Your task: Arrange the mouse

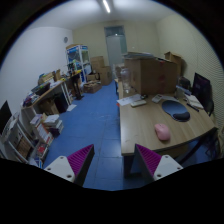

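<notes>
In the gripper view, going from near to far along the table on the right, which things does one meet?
The open gripper comes first, holding nothing, then the pink mouse, then the blue mouse pad, then the large cardboard box at the far end of the wooden table.

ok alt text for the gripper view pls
An open gripper hangs above a wooden desk holding a pink mouse, a blue mouse pad and a cardboard box, in an office with blue floor.
</notes>
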A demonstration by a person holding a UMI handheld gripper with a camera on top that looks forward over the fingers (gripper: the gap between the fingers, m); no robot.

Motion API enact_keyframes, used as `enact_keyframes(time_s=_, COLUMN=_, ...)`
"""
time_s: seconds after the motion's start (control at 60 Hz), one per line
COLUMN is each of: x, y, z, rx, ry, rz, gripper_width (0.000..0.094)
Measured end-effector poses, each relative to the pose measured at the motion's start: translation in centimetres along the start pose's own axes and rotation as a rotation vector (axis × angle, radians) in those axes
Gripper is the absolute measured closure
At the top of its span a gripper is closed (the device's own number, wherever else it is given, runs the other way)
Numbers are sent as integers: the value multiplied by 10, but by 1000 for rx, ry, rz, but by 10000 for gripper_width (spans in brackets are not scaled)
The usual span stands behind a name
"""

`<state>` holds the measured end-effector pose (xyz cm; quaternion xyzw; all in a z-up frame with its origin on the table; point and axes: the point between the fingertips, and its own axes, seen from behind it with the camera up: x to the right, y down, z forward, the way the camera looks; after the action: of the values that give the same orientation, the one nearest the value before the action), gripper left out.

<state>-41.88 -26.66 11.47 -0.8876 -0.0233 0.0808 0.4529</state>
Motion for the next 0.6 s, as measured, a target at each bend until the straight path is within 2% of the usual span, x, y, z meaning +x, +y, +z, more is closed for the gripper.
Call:
enact_keyframes(time_s=0.233, x=78, y=-13, z=-5, rx=-2, ry=76, rz=23, gripper_width=112)
enact_keyframes(time_s=0.467, x=206, y=0, z=54, rx=-4, ry=184, rz=25, gripper_width=107)
enact_keyframes(time_s=0.6, x=250, y=-4, z=105, rx=5, ry=187, rz=-12, gripper_width=111)
